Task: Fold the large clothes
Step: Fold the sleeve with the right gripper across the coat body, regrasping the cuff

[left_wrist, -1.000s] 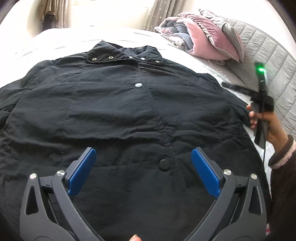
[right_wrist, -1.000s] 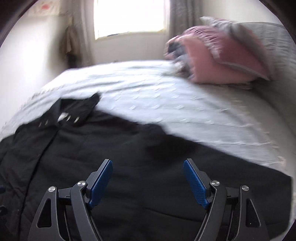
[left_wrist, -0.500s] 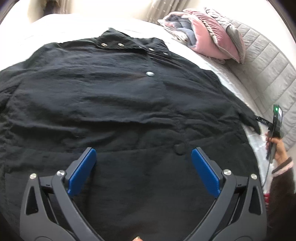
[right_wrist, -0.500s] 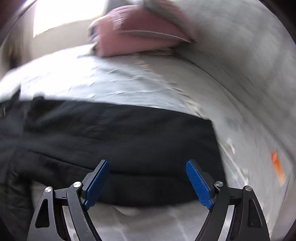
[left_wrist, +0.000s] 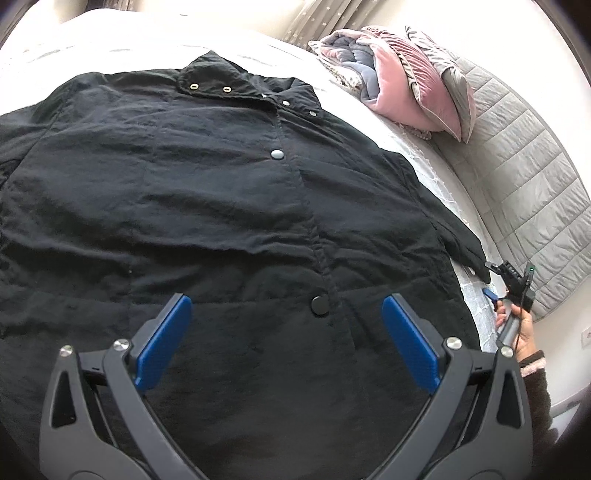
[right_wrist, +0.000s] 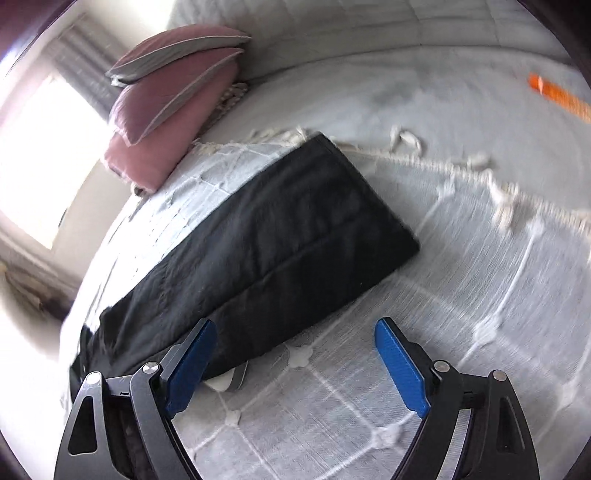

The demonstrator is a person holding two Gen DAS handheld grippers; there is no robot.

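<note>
Window (right_wrist: 40,155) glare whites out the left; right view motion-blurred, fisheye edges dark and warped.

A bed (left_wrist: 436,162) under a pale grid-stitched, fringed coverlet (right_wrist: 369,406) fills the room, pink and grey cushions (left_wrist: 410,81) stacked at its far edge against a quilted grey headboard (left_wrist: 524,177), starred curtains (left_wrist: 314,18) behind, a bright overexposed window (right_wrist: 40,155) beside them.

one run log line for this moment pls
stage: pre-fold | black coat: flat on bed, snapped | left tool: open over hem | right tool: open beside sleeve
</note>
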